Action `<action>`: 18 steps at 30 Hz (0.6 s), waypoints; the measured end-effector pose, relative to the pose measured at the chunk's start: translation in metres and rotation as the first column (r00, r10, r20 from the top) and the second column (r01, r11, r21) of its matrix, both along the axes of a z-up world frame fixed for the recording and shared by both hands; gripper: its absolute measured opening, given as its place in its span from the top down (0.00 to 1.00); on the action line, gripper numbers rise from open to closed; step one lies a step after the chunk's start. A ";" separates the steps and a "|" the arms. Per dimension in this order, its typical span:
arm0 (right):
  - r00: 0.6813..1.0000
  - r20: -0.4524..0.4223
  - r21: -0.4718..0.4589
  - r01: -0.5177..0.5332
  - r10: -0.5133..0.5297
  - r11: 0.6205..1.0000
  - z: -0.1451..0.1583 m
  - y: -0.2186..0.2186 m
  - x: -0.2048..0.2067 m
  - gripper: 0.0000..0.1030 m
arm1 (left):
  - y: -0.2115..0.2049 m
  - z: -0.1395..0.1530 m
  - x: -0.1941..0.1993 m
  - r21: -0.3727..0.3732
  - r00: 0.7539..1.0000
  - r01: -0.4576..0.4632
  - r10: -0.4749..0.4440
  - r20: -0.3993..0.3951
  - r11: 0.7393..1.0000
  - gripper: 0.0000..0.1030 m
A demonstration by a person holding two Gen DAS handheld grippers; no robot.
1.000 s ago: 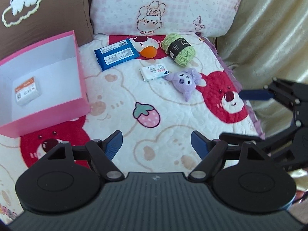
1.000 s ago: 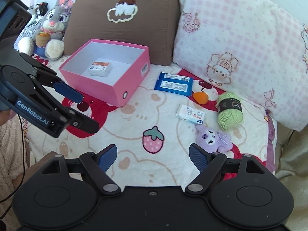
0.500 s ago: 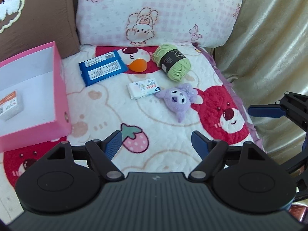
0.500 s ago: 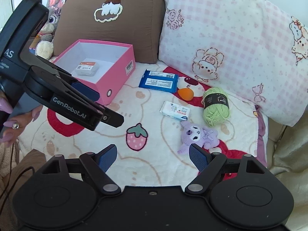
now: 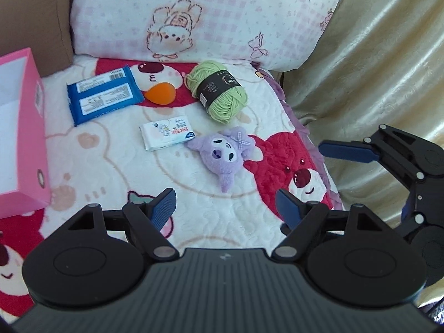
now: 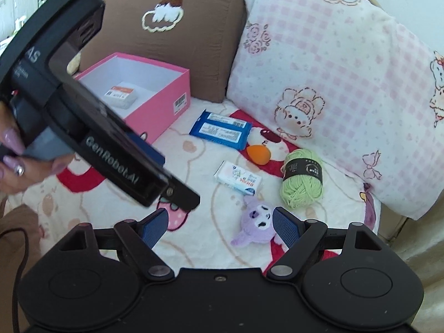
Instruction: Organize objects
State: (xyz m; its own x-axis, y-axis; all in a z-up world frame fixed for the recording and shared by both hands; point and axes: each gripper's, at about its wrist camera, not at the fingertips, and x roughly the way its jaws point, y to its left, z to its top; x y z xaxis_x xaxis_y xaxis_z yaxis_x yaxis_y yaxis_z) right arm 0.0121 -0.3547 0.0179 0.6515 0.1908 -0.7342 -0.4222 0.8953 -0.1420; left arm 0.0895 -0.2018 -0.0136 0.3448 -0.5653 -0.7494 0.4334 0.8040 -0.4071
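**Loose items on the bear-print blanket, both grippers empty above them**

A purple plush toy (image 5: 225, 152) lies on its side near the middle of the bear-print blanket (image 5: 116, 161), its bow toward a ball of green yarn (image 5: 219, 94) with a black label. Just beside the plush sits a small white tissue pack (image 5: 166, 136), not quite touching it. Farther back an orange egg-shaped sponge (image 5: 160, 92) rests next to a blue wet-wipe packet (image 5: 104, 97). At the blanket's left edge stands an open pink box (image 6: 155, 102) with a white interior; inside it lies one small white packet with an orange label (image 6: 121, 96).

The left gripper (image 5: 224, 204) hangs over the blanket in front of the plush, jaws apart with nothing between them. The right gripper (image 6: 220, 223) is likewise spread and empty; in its own view the plush appears just above its right finger. A hand (image 6: 16, 163) with long painted nails holds the left gripper's handle. A pink checked pillow (image 6: 333, 77) and a brown cushion (image 6: 180, 27) lean at the back, and a cream curtain (image 5: 374, 55) hangs at the right.
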 end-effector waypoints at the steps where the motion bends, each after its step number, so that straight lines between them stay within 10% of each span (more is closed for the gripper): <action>1: 1.000 0.004 -0.006 -0.002 0.002 1.000 -0.005 -0.001 0.004 0.17 | -0.002 -0.004 0.003 -0.005 1.000 -0.002 0.002 0.005 1.000 0.24; 18: 0.998 -0.049 -0.082 0.033 -0.037 0.996 -0.063 -0.016 0.052 0.17 | -0.039 -0.068 0.059 -0.097 0.991 -0.052 0.039 -0.129 0.994 0.30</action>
